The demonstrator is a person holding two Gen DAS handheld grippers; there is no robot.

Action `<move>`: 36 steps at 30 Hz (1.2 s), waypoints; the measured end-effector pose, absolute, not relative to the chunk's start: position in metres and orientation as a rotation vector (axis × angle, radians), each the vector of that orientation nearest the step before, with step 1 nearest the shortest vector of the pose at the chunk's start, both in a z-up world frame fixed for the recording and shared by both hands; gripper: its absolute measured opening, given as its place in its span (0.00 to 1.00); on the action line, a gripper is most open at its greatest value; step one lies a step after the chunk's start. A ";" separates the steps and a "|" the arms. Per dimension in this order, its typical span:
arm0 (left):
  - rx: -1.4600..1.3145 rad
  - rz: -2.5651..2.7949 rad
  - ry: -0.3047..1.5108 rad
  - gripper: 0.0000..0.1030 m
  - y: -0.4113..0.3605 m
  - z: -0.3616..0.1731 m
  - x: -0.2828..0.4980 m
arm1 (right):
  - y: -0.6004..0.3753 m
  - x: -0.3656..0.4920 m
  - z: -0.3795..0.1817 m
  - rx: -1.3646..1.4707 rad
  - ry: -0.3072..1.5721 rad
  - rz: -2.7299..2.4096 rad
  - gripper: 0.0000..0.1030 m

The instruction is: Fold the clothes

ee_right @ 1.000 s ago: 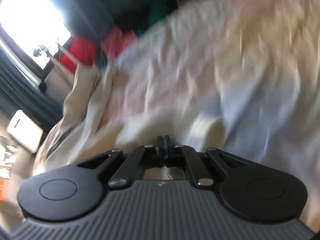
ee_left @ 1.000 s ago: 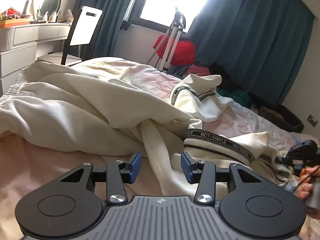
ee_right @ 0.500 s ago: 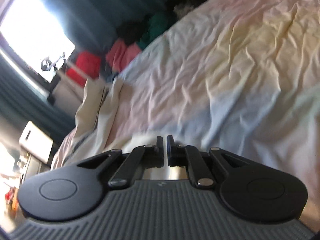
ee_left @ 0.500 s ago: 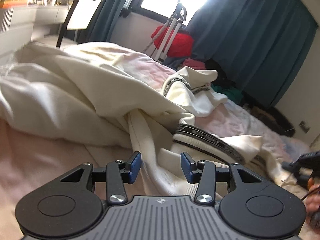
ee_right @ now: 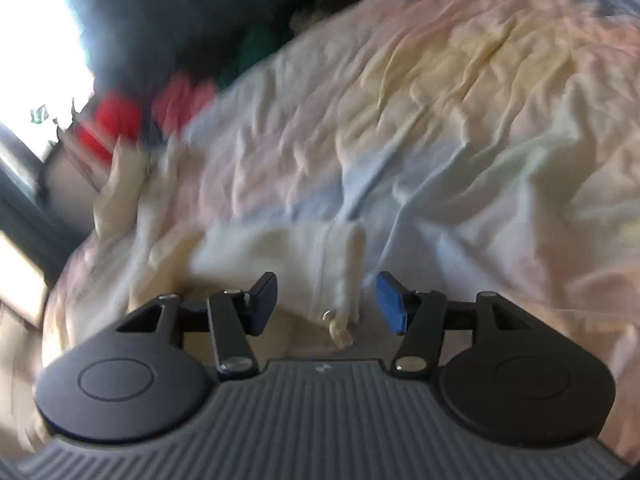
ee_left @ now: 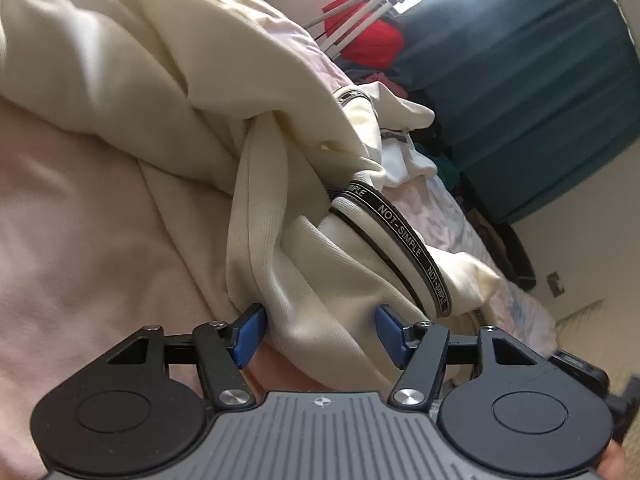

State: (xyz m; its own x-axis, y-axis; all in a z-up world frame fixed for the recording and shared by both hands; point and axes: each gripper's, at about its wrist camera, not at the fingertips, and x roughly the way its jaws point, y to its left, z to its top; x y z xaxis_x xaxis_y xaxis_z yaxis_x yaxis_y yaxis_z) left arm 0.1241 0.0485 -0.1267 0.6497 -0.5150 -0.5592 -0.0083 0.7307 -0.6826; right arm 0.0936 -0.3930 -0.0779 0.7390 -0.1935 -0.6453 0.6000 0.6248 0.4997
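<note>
A cream garment (ee_left: 168, 80) lies crumpled on the bed, with a black band (ee_left: 400, 232) that reads NOT-SIMPLE. My left gripper (ee_left: 320, 330) is open, and a ribbed fold of the cream cloth (ee_left: 320, 304) lies between its blue pads, which stand apart from it. In the right wrist view, my right gripper (ee_right: 326, 304) is open over a cream corner of the garment (ee_right: 280, 256) with a small cord end (ee_right: 340, 330) between the fingers. That view is blurred.
The bed has a pastel pink, blue and yellow sheet (ee_right: 460, 120). Dark teal curtains (ee_left: 520, 60) and a bright window stand behind. A red bag (ee_left: 368, 44) and a white rack (ee_left: 352, 12) stand beyond the bed. A dark bag (ee_left: 516, 256) lies on the floor.
My left gripper has moved in and tilted, so the cream fold now lies between its pads. My right gripper has gone from shut to open and has come down over the garment's corner.
</note>
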 end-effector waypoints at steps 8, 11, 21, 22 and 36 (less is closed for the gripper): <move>-0.705 -0.315 0.828 0.56 0.045 -0.129 0.128 | -0.390 0.108 -0.128 0.923 0.826 -0.380 0.57; -0.697 -0.305 0.831 0.48 0.046 -0.130 0.131 | -0.385 0.119 -0.122 0.872 0.773 -0.370 0.54; -0.763 -0.275 0.760 0.09 0.064 -0.125 0.138 | -0.418 0.133 -0.106 0.843 0.671 -0.458 0.08; -0.770 -0.279 0.733 0.09 0.067 -0.122 0.138 | -0.423 0.131 -0.093 0.803 0.623 -0.472 0.08; -0.711 -0.375 0.757 0.09 0.042 -0.114 0.138 | -0.514 0.101 -0.092 0.718 0.483 -0.738 0.12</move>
State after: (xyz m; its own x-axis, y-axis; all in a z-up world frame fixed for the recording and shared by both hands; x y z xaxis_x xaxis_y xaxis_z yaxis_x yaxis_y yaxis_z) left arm 0.1385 0.0423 -0.1139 0.6783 -0.5457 -0.4921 0.0604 0.7088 -0.7028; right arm 0.1013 -0.5135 -0.0917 0.6515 -0.4331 -0.6229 0.7441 0.5248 0.4134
